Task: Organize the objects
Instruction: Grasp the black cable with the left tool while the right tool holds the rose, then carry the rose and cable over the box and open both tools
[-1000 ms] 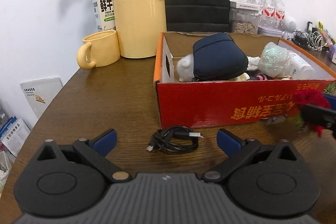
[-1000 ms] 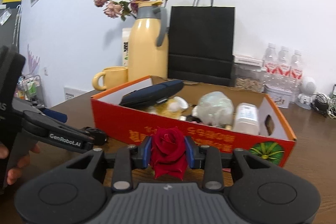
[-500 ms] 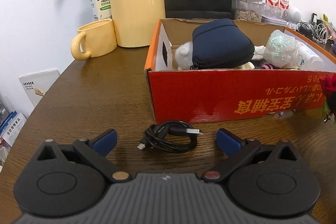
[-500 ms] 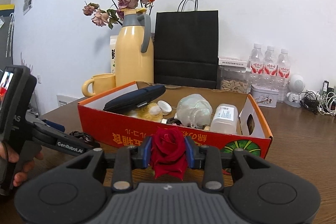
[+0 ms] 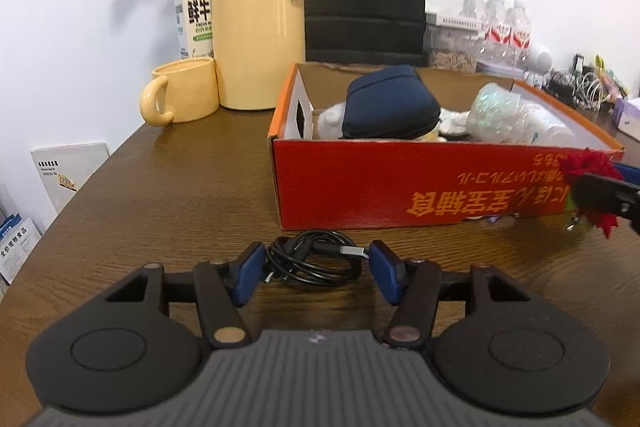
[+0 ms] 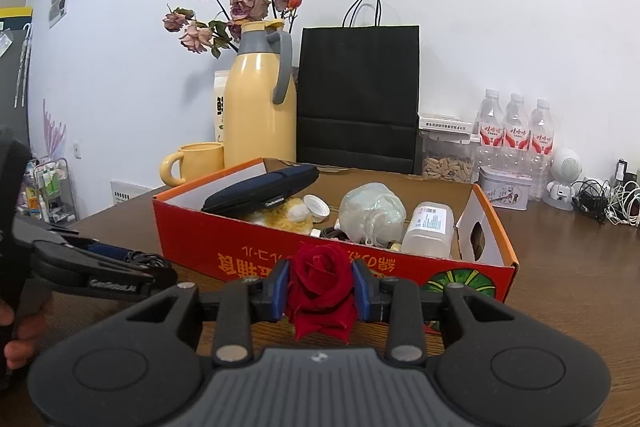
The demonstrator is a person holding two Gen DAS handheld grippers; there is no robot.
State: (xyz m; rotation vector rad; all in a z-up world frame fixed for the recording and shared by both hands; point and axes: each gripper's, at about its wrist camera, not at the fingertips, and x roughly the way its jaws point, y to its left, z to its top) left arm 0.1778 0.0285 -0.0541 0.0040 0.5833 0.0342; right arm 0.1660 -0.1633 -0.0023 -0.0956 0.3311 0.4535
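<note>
My left gripper [image 5: 314, 273] is closing around the cable [image 5: 312, 261], which lies between its fingers; loose loops may slip out. My right gripper [image 6: 320, 291] clamps the rose [image 6: 320, 283] before the box [image 6: 500, 247].

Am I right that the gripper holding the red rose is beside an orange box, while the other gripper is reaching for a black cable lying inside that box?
Not quite. The coiled black cable lies on the wooden table in front of the orange box, not inside it, as the left wrist view shows. The left gripper is closing around it there. The right gripper does hold the red rose.
</note>
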